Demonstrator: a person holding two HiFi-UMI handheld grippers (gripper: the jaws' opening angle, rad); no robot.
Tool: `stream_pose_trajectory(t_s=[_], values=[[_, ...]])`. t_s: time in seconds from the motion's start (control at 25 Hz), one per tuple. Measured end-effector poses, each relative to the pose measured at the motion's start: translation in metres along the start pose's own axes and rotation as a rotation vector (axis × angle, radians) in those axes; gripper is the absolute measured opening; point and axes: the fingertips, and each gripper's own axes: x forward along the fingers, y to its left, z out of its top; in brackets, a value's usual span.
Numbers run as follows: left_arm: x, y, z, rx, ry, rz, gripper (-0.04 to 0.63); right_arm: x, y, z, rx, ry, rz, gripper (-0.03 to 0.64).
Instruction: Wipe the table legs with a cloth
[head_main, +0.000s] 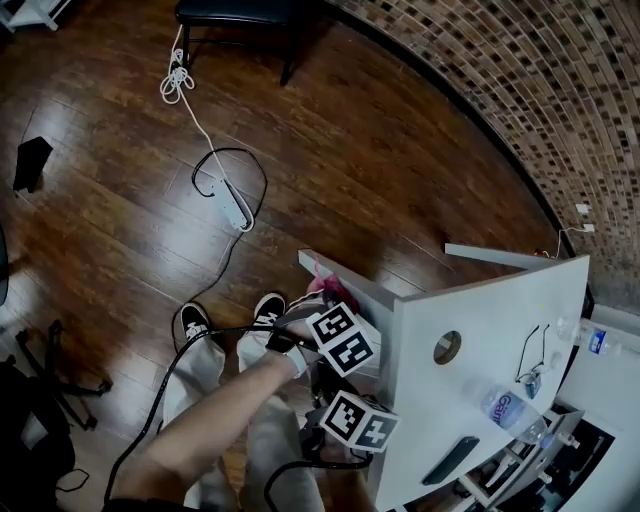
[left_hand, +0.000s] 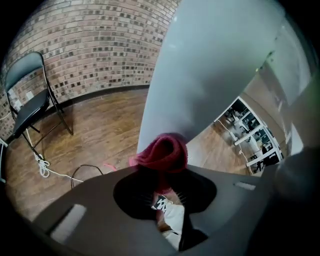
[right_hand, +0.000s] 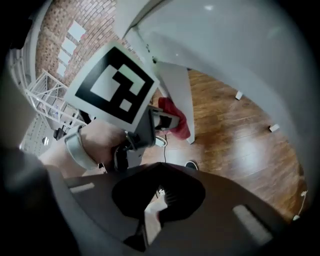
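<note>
The white table stands at the right of the head view, and one white leg bar juts out from it to the left above the wood floor. A bunched pink-red cloth lies against that bar. My left gripper is shut on the cloth and presses it to the broad white leg. My right gripper hangs just behind and below the left one, by the table edge, apart from the leg. The right gripper view shows the left gripper's marker cube, the cloth and the leg; my right gripper holds nothing.
A white power strip and cable lie on the floor left of the leg. A dark folding chair stands by the brick wall. Glasses, a water bottle and a dark phone rest on the tabletop. My shoes are near the leg.
</note>
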Motion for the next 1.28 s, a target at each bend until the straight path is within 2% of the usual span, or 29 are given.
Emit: stream_pose_trajectory(t_s=[0.32, 0.52, 0.8, 1.04, 1.28], values=[[0.039, 0.019, -0.014, -0.035, 0.069, -0.012, 0.077, 0.046, -0.010, 0.001, -0.052, 0.245, -0.070, -0.006], [0.064, 0.027, -0.027, -0.122, 0.092, -0.054, 0.077, 0.073, -0.018, -0.003, -0.115, 0.352, -0.128, -0.006], [0.100, 0.042, -0.047, -0.202, 0.106, -0.103, 0.075, 0.122, -0.034, -0.017, -0.185, 0.444, -0.169, -0.006], [0.134, 0.066, -0.064, -0.317, 0.087, -0.124, 0.072, 0.170, -0.044, -0.019, -0.241, 0.485, -0.176, -0.006], [0.170, 0.094, -0.078, -0.324, 0.055, -0.133, 0.072, 0.228, -0.050, -0.012, -0.332, 0.450, -0.129, -0.008]])
